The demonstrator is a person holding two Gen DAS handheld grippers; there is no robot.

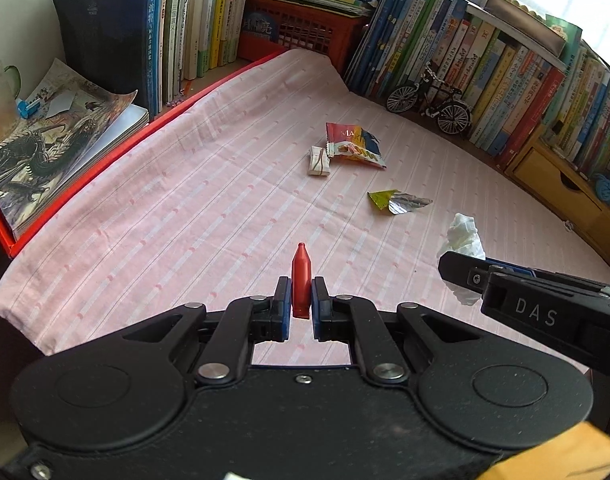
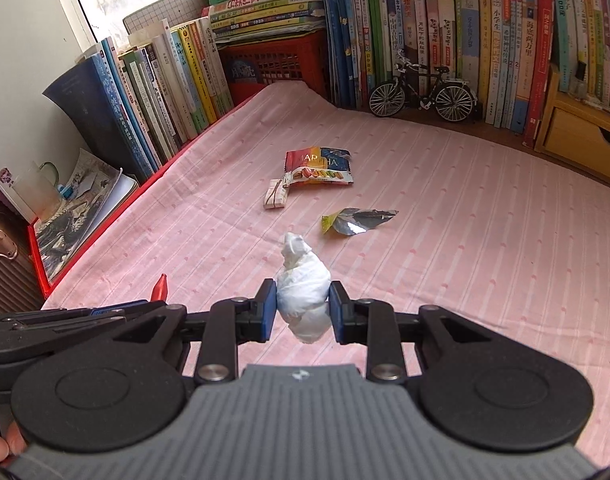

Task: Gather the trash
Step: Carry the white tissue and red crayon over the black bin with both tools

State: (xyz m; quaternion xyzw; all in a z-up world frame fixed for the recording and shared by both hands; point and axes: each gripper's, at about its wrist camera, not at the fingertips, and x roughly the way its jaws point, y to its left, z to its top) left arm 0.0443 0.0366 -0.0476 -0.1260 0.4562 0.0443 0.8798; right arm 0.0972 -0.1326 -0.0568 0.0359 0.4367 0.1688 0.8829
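The left tongs (image 1: 301, 306) are matte black, with blue pads on the inner faces of both fingers; behind the fingers, angled black link bars run back to silver pivot pins, and two large round black discs flank them; a small silver screw sits on the black body just behind the pins. The right tongs (image 2: 302, 310) have the same black links, blue pads and discs, but the body behind them is ribbed grey with a small white mark; seen from the left camera, one side reads "DAS" in pale letters.
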